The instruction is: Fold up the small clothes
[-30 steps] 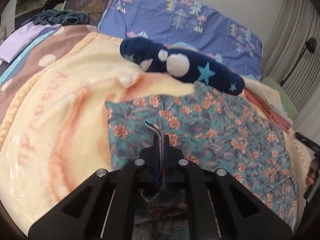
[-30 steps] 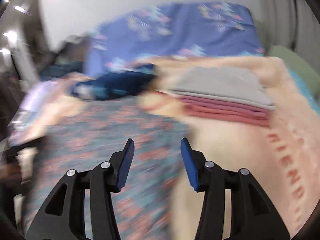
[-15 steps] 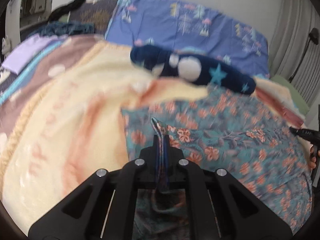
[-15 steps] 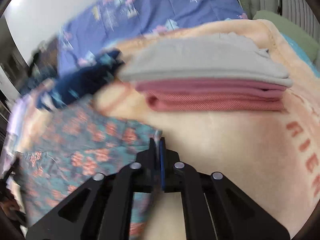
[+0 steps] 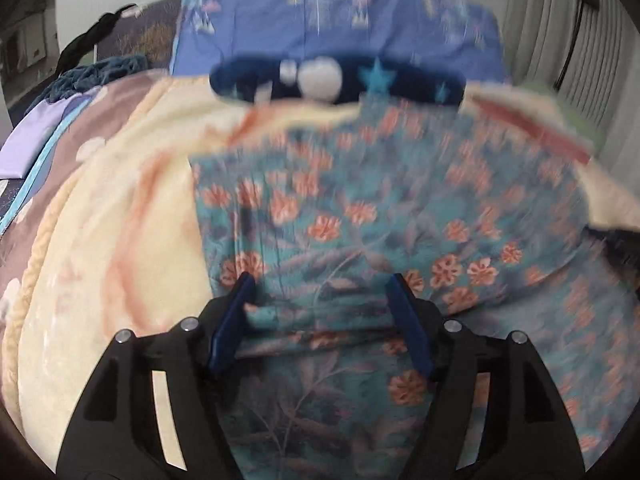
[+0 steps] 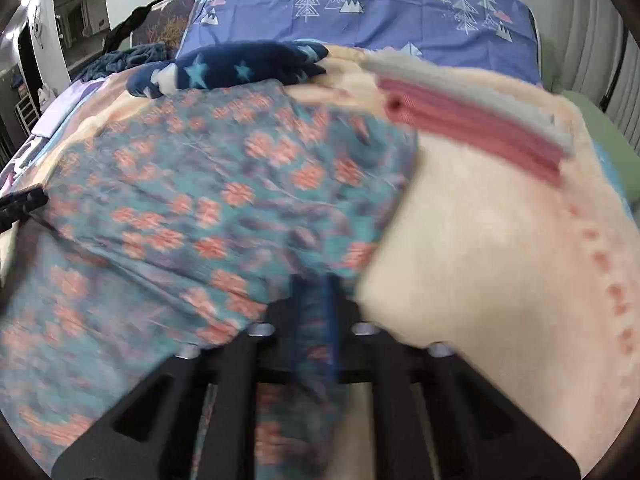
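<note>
A bed (image 6: 500, 248) is being covered by a cream and peach blanket (image 5: 120, 216), with a blue tree-print pillow (image 6: 380, 8) lying at the far end. A teal floral garment (image 5: 360, 216) is being spread over the middle of the blanket, its near part doubled over. Beyond it a navy star-print garment (image 6: 248, 66) is lying bunched, and to the far right a stack of folded pink and grey clothes (image 6: 472, 120) is resting on the blanket. The left gripper (image 5: 320, 284) is being held over the near left corner of the floral garment, its jaws having just been opening and now standing apart with cloth between but unpressed. The right gripper (image 6: 316, 288) is being kept clamped on the garment's near right edge.
</note>
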`<state>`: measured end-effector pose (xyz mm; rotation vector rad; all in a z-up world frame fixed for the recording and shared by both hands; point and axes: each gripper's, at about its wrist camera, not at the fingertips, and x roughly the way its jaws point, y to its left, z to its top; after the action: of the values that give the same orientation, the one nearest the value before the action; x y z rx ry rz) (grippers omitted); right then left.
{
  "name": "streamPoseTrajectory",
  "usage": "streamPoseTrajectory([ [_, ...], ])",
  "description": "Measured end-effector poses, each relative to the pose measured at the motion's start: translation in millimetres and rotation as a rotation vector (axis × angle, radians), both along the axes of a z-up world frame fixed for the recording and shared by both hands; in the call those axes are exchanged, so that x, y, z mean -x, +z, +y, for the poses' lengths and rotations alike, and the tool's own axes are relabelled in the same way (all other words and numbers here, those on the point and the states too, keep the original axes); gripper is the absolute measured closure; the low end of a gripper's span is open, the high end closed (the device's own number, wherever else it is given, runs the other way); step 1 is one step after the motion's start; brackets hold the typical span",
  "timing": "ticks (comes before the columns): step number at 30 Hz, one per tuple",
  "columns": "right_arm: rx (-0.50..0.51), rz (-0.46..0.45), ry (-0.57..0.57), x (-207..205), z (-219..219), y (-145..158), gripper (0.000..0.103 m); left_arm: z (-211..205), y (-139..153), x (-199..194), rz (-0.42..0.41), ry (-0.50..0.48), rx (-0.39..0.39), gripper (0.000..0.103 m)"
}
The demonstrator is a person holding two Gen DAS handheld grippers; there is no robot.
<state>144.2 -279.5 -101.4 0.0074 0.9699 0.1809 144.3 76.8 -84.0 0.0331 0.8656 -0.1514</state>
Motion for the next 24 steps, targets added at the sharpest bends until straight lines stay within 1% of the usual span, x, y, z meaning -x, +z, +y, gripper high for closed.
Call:
streamPoseTrajectory([
  [1, -0.042, -0.004, -0.028, 2.2, -6.3, 5.0, 0.100, 0.2, 5.6, 4.0, -0.024, 0.010, 0.001, 0.033],
  [2, -0.045, -0.013, -0.048, 6.1, -8.3, 13.3, 0.100, 2.2, 12.7, 8.2, -0.039, 0.025, 0.008, 0.033],
  [4, -0.033, -0.044, -0.063, 16.3, -8.1, 25.3, 0.090, 9.5, 26.4, 20.9, -0.073, 0.037, 0.050, 0.032],
  [6, 0.014, -0.064, -0.085, 28.3, -6.7, 34.7, 0.080, 18.9, 34.9, 41.4, -0.098, 0.052, 0.049, 0.031],
  [7, 0.011, -0.071, -0.091, 35.6, -11.1, 37.9, 0.080, 23.5, 36.2, 49.9, -0.100, 0.059, 0.053, 0.029],
  [10, -0.092, -0.046, -0.105, 63.5, -26.5, 40.1, 0.080, 44.4, 30.4, 80.7, -0.064, 0.073, 0.091, 0.026],
  [12, -0.179, -0.009, -0.105, 87.3, -34.4, 38.7, 0.080, 57.2, 18.8, 99.6, -0.014, 0.085, 0.092, 0.024],
  [14, -0.233, 0.004, -0.101, 102.5, -36.9, 38.0, 0.080, 68.8, 8.8, 115.8, 0.034, 0.092, 0.099, 0.023],
  [16, -0.262, 0.006, -0.092, 113.8, -36.3, 37.0, 0.080, 73.2, 2.6, 126.8, 0.068, 0.071, 0.107, 0.023],
  [19, -0.290, 0.021, -0.081, 130.6, -36.2, 35.6, 0.080, 70.4, 4.6, 143.2, 0.073, 0.004, 0.123, 0.024],
  [22, -0.336, 0.050, -0.054, 148.7, -34.6, 30.8, 0.079, 62.0, 5.4, 158.4, 0.087, -0.083, 0.153, 0.025],
  [24, -0.351, 0.078, -0.038, 162.7, -31.5, 24.6, 0.079, 54.3, 1.3, 170.3, 0.105, -0.131, 0.147, 0.026],
])
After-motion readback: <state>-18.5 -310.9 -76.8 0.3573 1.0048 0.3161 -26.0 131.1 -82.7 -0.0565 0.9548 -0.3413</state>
